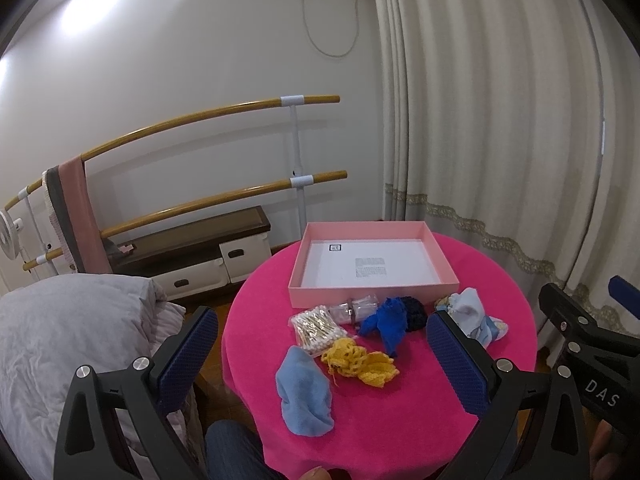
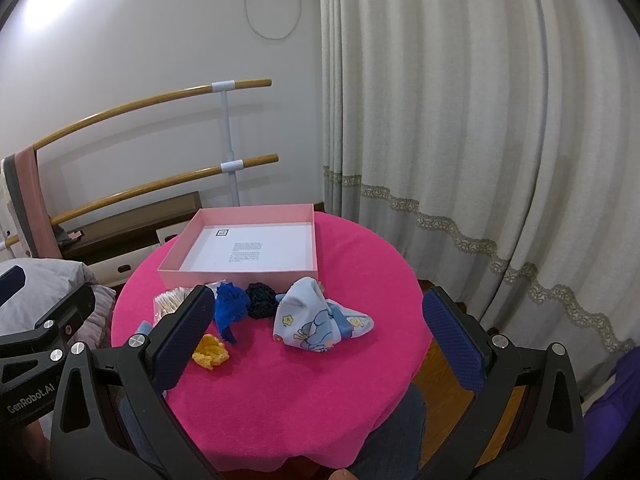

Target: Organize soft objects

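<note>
The round bench [image 1: 500, 312], covered in a magenta cloth, carries every task item, and none is yet stowed: the pink box [image 1: 372, 294] at 12 o'clock on the bench holds nothing but a white printed sheet. Judged from this, the task stands at its opening step, with the first pick not yet made. Both grippers hover above the near edge; the left gripper [image 1: 320, 352] has its jaws wide apart and holds nothing, and the right gripper [image 2: 316, 328] is likewise spread and unloaded. The soft items lie in a loose cluster just in front of the box: a cartoon-print cloth [image 2: 320, 324] at 3 o'clock of the cluster, a light blue cloth [image 1: 304, 392] at 7 o'clock, a royal blue cloth [image 1: 386, 320] at centre touching a dark navy knitted piece [image 1: 416, 312], and a yellow crocheted piece [image 1: 360, 364] at 6 o'clock. A bag of cotton swabs [image 1: 316, 326] lies at 9 o'clock. The next move likely calls for lowering one gripper onto a single cloth, pinching a raised fold, and carrying it over the box wall. Readable writing: "DAS" on the right tool body in the left view, "GenRobot.AI" on the left tool body in the right view. The sheet's print is too small to read.
</note>
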